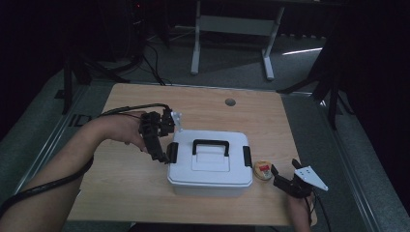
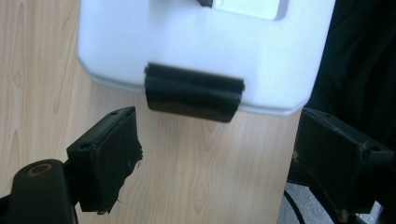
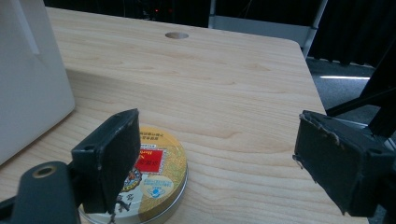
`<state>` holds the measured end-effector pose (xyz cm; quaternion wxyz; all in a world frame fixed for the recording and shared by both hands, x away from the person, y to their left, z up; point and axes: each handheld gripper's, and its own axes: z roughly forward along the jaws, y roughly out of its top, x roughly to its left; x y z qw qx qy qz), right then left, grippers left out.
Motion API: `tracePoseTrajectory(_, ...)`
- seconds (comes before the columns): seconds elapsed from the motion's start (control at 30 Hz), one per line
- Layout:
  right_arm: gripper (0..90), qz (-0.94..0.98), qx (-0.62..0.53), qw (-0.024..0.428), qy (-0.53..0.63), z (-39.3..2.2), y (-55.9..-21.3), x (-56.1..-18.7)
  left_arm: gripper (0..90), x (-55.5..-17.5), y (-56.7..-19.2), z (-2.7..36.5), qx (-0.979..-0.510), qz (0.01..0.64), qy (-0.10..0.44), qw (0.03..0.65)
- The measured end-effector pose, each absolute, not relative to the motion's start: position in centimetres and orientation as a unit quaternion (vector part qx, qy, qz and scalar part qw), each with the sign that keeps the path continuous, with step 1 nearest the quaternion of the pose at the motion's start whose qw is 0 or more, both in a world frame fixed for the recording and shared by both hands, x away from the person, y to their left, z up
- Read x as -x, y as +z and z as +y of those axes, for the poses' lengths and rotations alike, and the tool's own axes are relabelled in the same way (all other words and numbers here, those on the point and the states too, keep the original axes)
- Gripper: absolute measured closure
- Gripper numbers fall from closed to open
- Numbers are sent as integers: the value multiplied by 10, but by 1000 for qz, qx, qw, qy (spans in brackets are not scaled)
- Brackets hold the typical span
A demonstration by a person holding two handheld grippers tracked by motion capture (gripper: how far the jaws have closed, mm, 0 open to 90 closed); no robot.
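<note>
A white plastic box (image 1: 210,164) with a black carry handle (image 1: 211,146) stands in the middle of the table, lid down. It has a black latch on its left end (image 1: 172,152) and one on its right end (image 1: 247,156). My left gripper (image 1: 160,151) hovers at the box's left end, open, its jaws spread wide either side of that latch (image 2: 194,92) without touching it. A small round gold tin (image 1: 262,170) with a red label lies right of the box. My right gripper (image 1: 283,172) rests open just behind the tin (image 3: 149,179), nothing between its pads.
A round cable hole (image 1: 230,102) sits near the table's far edge. Beyond the table stands a white desk frame (image 1: 232,34) on a grey floor. Cables trail from both grippers. The table's right edge is close to the right gripper.
</note>
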<state>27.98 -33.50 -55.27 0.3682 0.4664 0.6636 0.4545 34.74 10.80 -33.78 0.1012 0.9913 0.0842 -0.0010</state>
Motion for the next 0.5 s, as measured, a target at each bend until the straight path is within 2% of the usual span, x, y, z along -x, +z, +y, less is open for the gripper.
tracePoseTrajectory(0.5, 140, 666, -464, 364, 456, -335, -553, -280, 138, -359, -349, 72, -994, 55, 0, 94)
